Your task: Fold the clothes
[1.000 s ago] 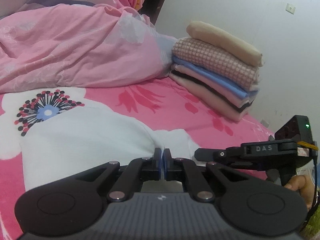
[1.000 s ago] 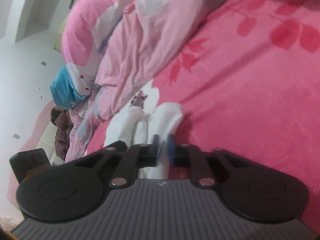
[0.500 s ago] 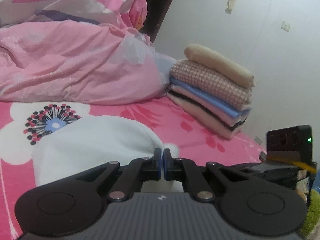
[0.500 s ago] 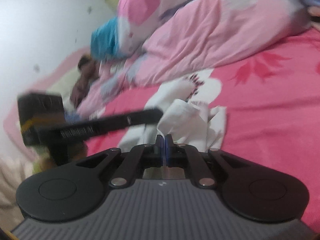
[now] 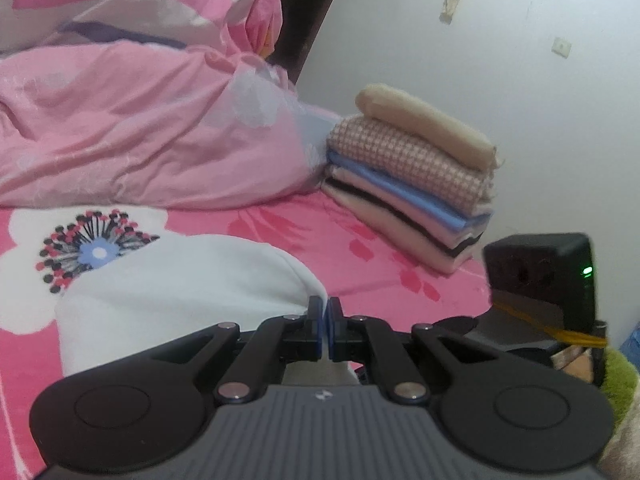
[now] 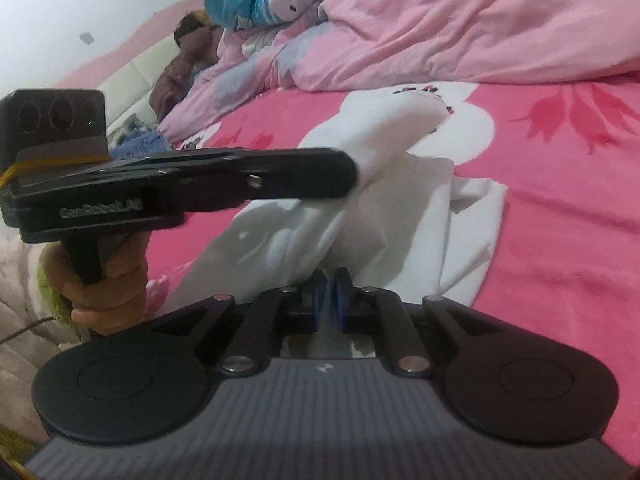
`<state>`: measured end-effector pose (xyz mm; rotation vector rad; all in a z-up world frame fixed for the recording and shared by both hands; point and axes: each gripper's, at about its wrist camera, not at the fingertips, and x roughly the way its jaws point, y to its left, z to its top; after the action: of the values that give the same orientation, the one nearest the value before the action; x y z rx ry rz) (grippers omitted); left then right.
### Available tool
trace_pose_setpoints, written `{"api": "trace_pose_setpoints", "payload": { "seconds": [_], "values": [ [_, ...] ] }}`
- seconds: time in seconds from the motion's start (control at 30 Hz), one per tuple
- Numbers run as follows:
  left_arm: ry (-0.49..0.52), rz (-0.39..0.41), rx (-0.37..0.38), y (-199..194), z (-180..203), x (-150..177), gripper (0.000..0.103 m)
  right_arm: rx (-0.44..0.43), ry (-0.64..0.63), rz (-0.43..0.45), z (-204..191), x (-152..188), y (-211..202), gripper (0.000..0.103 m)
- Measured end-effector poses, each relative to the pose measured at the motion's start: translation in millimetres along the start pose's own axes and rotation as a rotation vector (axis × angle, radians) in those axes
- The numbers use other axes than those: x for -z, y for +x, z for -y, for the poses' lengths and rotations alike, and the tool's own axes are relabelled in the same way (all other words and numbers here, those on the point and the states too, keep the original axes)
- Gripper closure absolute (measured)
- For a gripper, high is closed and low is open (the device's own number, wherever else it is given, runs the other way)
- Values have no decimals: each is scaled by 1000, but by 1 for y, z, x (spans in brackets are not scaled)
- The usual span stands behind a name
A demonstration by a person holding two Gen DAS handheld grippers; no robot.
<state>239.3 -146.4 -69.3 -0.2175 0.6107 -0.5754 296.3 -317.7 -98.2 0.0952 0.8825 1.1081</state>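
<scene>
Your left gripper is clenched on an edge of the white garment; your right gripper's fingers have just been opening slightly, cloth between them. The garment lies half-folded on the bed, so next lay it flat, then release.

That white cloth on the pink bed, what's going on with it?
A person is folding a white cotton garment on the pink flowered bedsheet, holding a gripper in each hand. The left gripper is clamped on one edge. The right gripper has just been opening slightly, with cloth between its pads. A stack of folded clothes waits by the wall.
</scene>
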Motion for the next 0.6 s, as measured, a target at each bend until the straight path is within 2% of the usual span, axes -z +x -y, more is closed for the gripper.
{"api": "trace_pose_setpoints", "payload": {
  "seconds": [0.1, 0.17, 0.3, 0.37, 0.47, 0.5, 0.53, 0.57, 0.6],
  "values": [
    [-37, -43, -5, 15, -7, 1, 100, 16, 17, 41, 3, 4, -20, 83],
    [-55, -54, 0, 19, -11, 2, 100, 21, 53, 113, 9, 13, -46, 74],
    [-70, -71, 4, 26, -15, 3, 99, -17, 212, 294, 29, 44, -99, 71],
    [-73, -85, 0, 30, -16, 4, 99, -32, 289, 357, 36, 61, -113, 70],
    [-72, -102, 0, 36, -16, 6, 97, -68, 374, 395, 35, 86, -116, 68],
    [-73, -108, -1, 37, -16, 7, 96, -78, 395, 404, 33, 94, -117, 63],
    [-77, -113, 0, 39, -17, 8, 92, -83, 413, 408, 30, 102, -117, 50],
    [-80, -117, 3, 40, -17, 8, 87, -73, 425, 408, 26, 108, -118, 44],
    [-84, -120, 7, 40, -18, 8, 85, -54, 432, 408, 21, 114, -117, 44]
  ]
}}
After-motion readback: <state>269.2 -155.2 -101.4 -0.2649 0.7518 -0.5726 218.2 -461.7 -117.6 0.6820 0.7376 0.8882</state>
